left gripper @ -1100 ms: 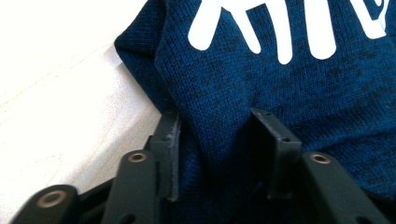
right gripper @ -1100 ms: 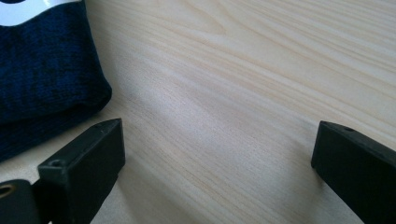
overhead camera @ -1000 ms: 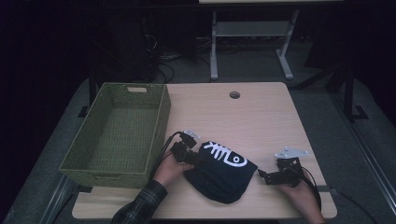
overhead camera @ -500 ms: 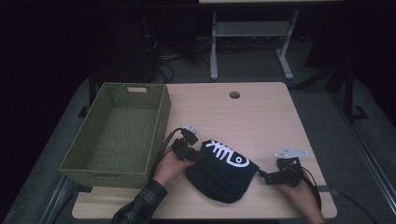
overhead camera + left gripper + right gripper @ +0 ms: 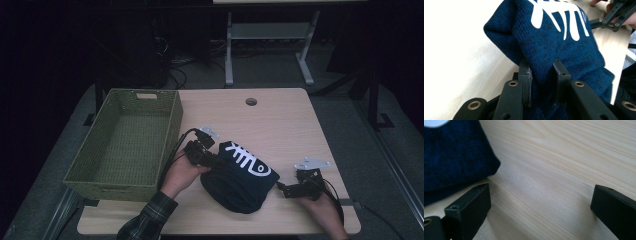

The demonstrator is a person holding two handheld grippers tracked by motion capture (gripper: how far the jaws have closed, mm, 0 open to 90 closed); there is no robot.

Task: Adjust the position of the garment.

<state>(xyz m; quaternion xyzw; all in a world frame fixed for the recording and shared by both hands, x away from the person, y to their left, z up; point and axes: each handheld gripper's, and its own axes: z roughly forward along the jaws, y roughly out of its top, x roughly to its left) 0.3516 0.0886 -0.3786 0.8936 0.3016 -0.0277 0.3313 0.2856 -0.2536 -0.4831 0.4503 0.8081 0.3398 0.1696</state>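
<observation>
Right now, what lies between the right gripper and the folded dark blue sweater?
Bare wooden table; the right gripper is open, apart from the sweater, seen in the right gripper view.

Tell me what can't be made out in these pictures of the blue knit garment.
- Blue knit garment: its type, bunched up in the high view.
- White print: top cut off by the left gripper view's edge.
- Fold pinched by the left gripper: lower part hidden behind its jaws.
- Right gripper: jaw bases cut off by the frame.
</observation>
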